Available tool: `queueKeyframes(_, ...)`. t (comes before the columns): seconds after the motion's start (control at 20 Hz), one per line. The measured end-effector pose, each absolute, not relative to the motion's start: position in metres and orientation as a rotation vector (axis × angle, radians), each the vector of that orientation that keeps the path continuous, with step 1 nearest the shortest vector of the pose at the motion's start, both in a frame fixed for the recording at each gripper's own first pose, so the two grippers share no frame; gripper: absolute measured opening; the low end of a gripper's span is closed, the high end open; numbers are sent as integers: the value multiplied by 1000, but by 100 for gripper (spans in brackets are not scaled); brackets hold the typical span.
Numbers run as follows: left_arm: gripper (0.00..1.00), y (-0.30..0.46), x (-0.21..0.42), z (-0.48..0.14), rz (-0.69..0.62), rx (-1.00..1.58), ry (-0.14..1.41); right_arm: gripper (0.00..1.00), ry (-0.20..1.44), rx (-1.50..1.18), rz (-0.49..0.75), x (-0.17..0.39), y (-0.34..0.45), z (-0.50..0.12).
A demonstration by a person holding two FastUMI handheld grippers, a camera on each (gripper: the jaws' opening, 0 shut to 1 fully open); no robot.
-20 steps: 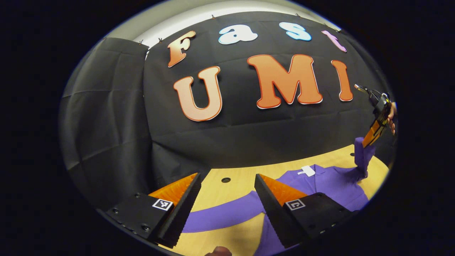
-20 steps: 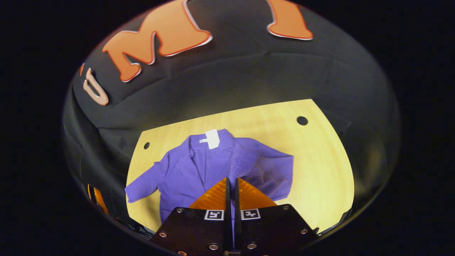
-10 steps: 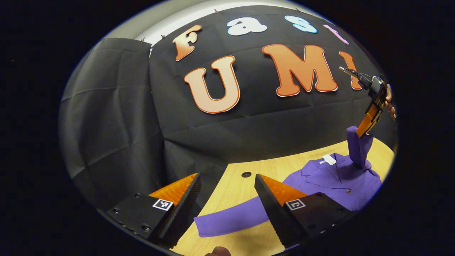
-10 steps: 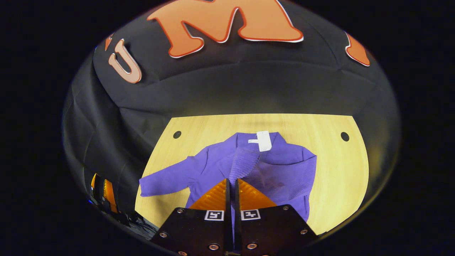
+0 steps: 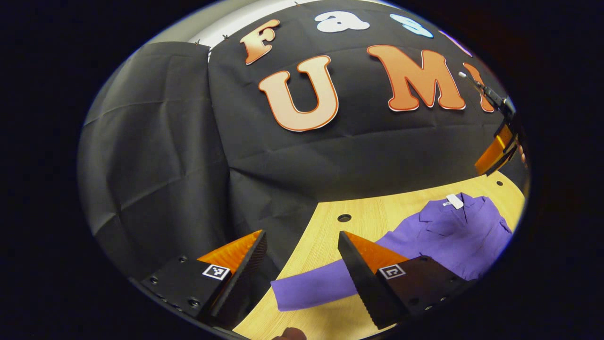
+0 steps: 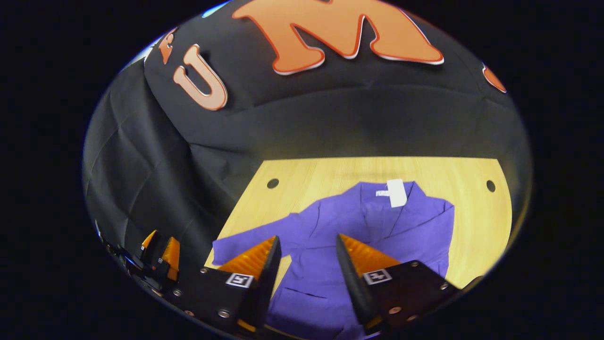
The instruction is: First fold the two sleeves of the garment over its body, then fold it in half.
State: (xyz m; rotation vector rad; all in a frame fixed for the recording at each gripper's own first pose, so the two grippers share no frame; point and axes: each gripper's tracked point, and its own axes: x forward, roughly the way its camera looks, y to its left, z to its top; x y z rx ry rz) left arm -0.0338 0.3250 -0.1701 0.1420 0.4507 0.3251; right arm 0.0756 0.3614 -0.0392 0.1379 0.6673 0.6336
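Left fingers: spread wide, nothing between them; I hold the left gripper [image 5: 302, 257] low over the table edge, and the free sleeve's cuff lies in the gap, just past the tips
Right fingers: spread too, pinching nothing; my right gripper [image 6: 306, 257] hangs above the jacket's body, apart from the cloth as far as I can tell
Jacket [image 6: 358, 236]: flat on the table [image 6: 311, 177], collar and white tag [image 6: 395, 192] at 12 o'clock in the right gripper view
Near sleeve: the one on my right side looks laid over the chest, though I cannot make out its edges against the same purple
Free sleeve [image 5: 321, 285]: stretched out flat toward 9 o'clock from the body, cuff by the table's edge
Step in hand: I judge the first sleeve done, the second waiting for my left gripper
Risk, grip: the cuff is thin and flat on wood; if I come down too shallow the tips may slide over it, or take one layer only
Risk, drag: pulling the sleeve across too low could tug the whole jacket sideways and undo the folded sleeve
Risk, edge: the cuff sits close to the table rim, so a clumsy nudge may push it off
Risk, clash: the right gripper over the body stands in the sleeve's path
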Motion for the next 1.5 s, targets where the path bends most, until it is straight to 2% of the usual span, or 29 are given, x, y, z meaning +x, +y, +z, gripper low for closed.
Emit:
queueKeyframes(0.05,99,327,-35,-175,325,131,470,78,620,129,616,80,350,-31)
queueKeyframes(0.1,99,330,-34,-185,324,104,503,90,561,110,588,85,335,-20)
queueKeyframes(0.15,99,332,-34,-193,325,77,536,96,515,96,564,88,325,-10)
queueKeyframes(0.4,99,347,-36,-243,338,-126,751,96,295,-26,431,92,252,31)
queueKeyframes(0.45,99,347,-39,-249,340,-156,799,100,267,-49,402,91,239,35)
queueKeyframes(0.5,99,349,-41,-256,348,-183,839,95,243,-63,383,87,231,42)
queueKeyframes(0.7,99,350,-47,-287,369,-266,992,96,185,-71,320,69,196,54)
queueKeyframes(0.75,100,350,-48,-295,368,-269,1025,100,177,-62,312,64,192,55)
queueKeyframes(0.8,100,352,-49,-309,368,-288,1072,96,160,-47,300,54,184,58)
queueKeyframes(0.85,100,354,-51,-316,369,-310,1105,96,143,-42,290,49,178,61)
queueKeyframes(0.9,99,359,-55,-324,372,-333,1136,100,130,-41,273,42,171,62)
queueKeyframes(0.95,99,363,-59,-336,366,-368,1183,95,119,-38,260,36,167,63)
queueKeyframes(1.15,100,365,-70,-367,347,-421,1321,95,97,-15,199,4,149,62)
queueKeyframes(1.2,100,364,-68,-371,334,-439,1339,100,104,-5,181,-4,145,56)
queueKeyframes(1.3,98,371,-69,-390,327,-421,1389,100,134,0,146,-13,137,43)
queueKeyframes(1.35,98,370,-69,-396,326,-416,1410,95,144,-2,132,-16,136,39)
queueKeyframes(1.5,98,370,-71,-419,332,-439,1471,95,193,-25,121,-30,134,22)
